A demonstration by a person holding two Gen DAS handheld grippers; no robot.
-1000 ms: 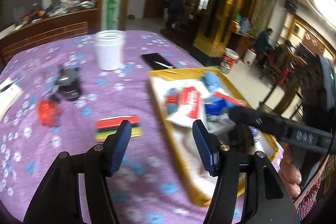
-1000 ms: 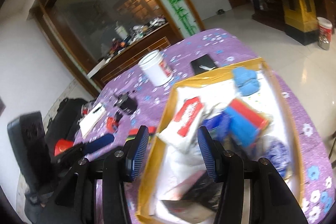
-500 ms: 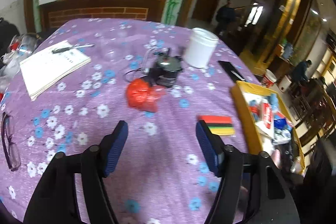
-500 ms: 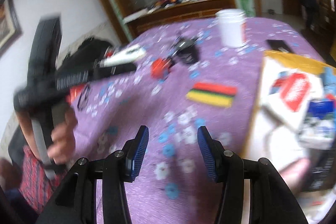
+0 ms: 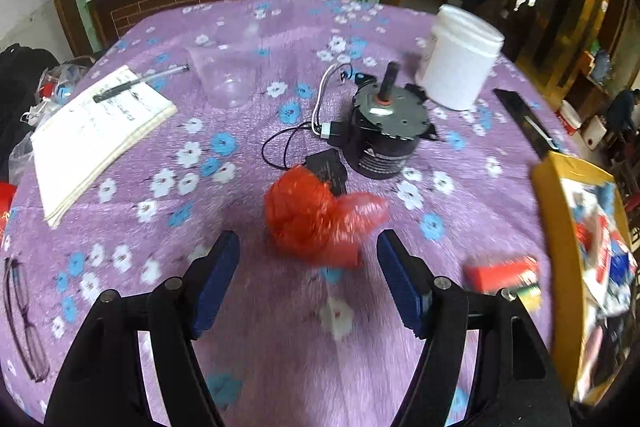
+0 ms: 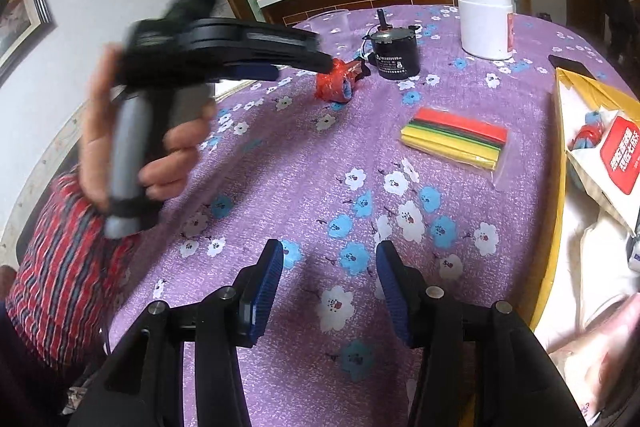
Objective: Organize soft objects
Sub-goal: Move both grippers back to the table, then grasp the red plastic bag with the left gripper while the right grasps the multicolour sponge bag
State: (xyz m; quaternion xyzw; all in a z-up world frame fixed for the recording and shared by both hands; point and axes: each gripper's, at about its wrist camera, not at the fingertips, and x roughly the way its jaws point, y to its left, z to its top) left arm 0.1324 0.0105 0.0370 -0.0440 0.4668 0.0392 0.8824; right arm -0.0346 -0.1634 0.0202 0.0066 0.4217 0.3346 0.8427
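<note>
A crumpled red plastic bag [image 5: 316,219] lies on the purple flowered tablecloth, just ahead of my open, empty left gripper [image 5: 308,275]. In the right wrist view the bag [image 6: 334,85] sits at the tip of the left gripper [image 6: 320,61]. A striped red, green and yellow soft pack [image 6: 456,137] lies on the cloth; it also shows in the left wrist view [image 5: 504,277]. A yellow-rimmed tray [image 6: 560,131] at the right holds several soft packs. My right gripper [image 6: 330,291] is open and empty, low over the cloth.
A black motor with cables [image 5: 384,135], a white jar [image 5: 460,67], a clear plastic cup [image 5: 228,79], a notebook with a pen [image 5: 92,131], glasses [image 5: 24,319] and a black phone [image 5: 524,123] lie on the table.
My left gripper has swung away from the tray to the left and moved up to the red bag. My right gripper has turned from the tray to the open cloth.
</note>
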